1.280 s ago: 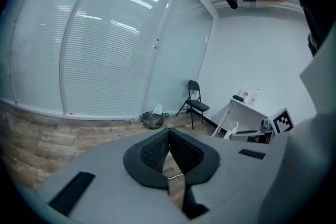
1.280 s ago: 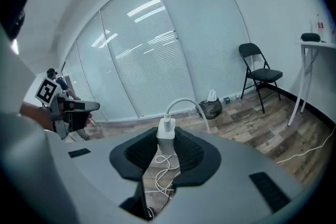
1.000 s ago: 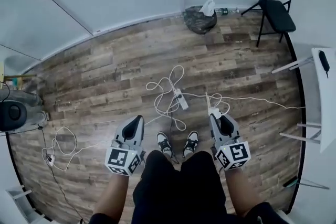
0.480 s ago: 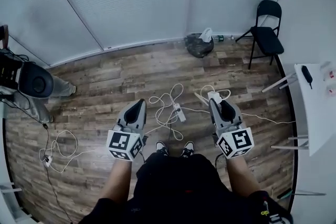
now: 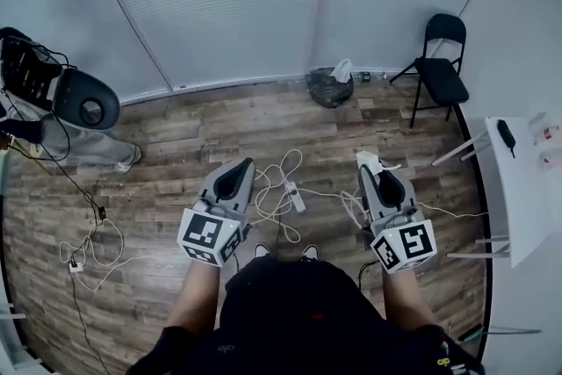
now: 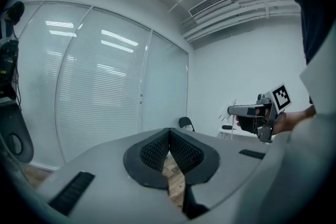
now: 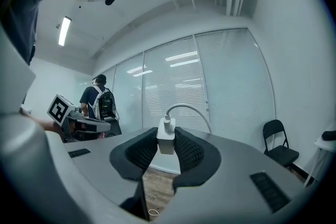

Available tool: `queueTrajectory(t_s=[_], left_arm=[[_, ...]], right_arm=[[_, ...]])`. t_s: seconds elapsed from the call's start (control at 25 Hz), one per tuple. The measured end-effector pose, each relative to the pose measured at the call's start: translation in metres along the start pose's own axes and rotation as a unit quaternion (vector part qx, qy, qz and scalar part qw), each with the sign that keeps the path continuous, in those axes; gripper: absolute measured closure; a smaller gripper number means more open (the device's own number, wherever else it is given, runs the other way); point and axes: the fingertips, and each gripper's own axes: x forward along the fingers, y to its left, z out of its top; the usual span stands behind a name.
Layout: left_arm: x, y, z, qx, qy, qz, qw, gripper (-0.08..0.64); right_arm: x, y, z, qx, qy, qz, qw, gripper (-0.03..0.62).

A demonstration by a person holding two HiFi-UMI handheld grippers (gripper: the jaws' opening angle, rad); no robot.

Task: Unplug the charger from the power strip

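A white power strip (image 5: 297, 199) lies on the wood floor between my two grippers, amid loops of white cable (image 5: 272, 189). My right gripper (image 5: 372, 169) is held high and level, shut on a white charger (image 7: 166, 137) that sits upright between its pads. The charger's cable (image 7: 192, 110) arches away to the right, and in the head view the charger (image 5: 368, 161) is off the strip. The left gripper (image 6: 168, 147) is shut with its ribbed pads touching and nothing between them. It hovers to the left of the strip, level with the right one.
A black folding chair (image 5: 439, 75) and a dark bag (image 5: 327, 88) stand by the far wall of blinds. A white table (image 5: 527, 180) is at the right. A person with a backpack and gear (image 5: 75, 105) stands at the left, near more cable (image 5: 88, 250).
Both grippers have risen away from the floor, the right one still carrying the charger. The view has tilted up, and a person has come into sight at the left.
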Motion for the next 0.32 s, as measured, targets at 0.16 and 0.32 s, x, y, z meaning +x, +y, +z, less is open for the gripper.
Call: queueTrajectory(t_s=[0.16, 0.32], left_arm=[[0.0034, 0.0013, 0.0045, 0.006, 0.002, -0.009, 0.9999, 0.540], [0.0004, -0.0021, 0.0053, 0.010, 0.000, -0.009, 0.9999, 0.540]], right_arm=[[0.0033, 0.0004, 0.0013, -0.002, 0.002, -0.003, 1.000, 0.485], [0.0000, 0.0010, 0.0000, -0.007, 0.001, -0.001, 1.000, 0.485]])
